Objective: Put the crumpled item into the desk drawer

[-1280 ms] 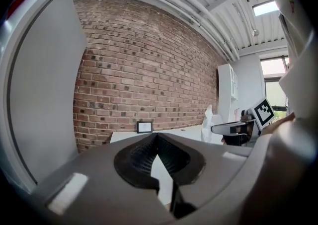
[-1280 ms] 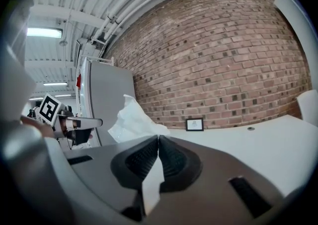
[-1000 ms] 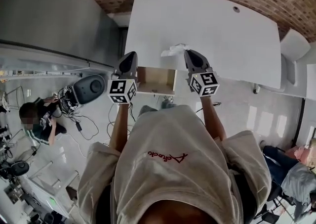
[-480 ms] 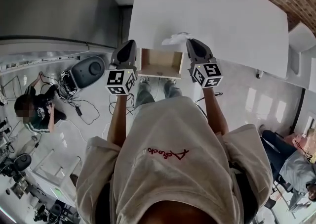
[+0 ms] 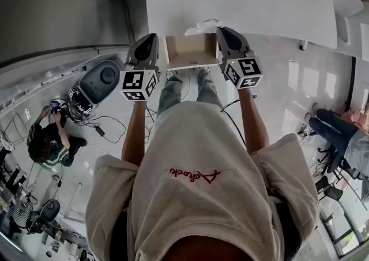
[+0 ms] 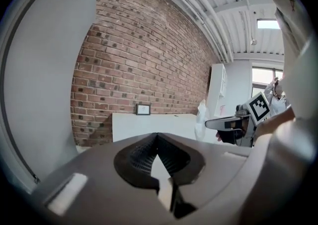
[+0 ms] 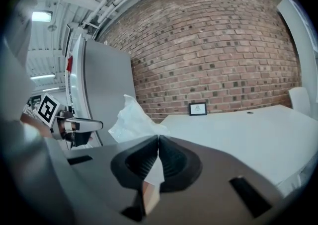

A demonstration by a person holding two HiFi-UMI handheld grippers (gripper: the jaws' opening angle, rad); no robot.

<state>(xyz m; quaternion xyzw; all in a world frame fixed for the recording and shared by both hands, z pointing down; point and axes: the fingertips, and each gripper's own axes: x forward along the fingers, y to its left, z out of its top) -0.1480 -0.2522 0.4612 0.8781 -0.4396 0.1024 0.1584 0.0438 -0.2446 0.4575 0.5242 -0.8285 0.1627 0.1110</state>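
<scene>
Tissue (image 7: pixel 131 119) is pinched in the right gripper's (image 7: pixel 158 139) closed jaws. Better to bring it low over the open drawer (image 5: pixel 190 55) before releasing. The left gripper (image 6: pixel 156 137) is closed and empty.

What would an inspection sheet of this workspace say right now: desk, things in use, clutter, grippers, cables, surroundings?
Surface: white desk, top bare apart from a small picture frame by the wall.
Job's things: drawer open, nothing seen inside; white crumpled item just behind it, above the desk edge.
Clutter: round grey machine on the floor.
Grippers: right gripper shut on the crumpled item; left gripper shut, empty, beside the drawer's left side.
Cables: loose cables on the floor near the machine.
Surroundings: brick wall; a person sitting on the floor.
</scene>
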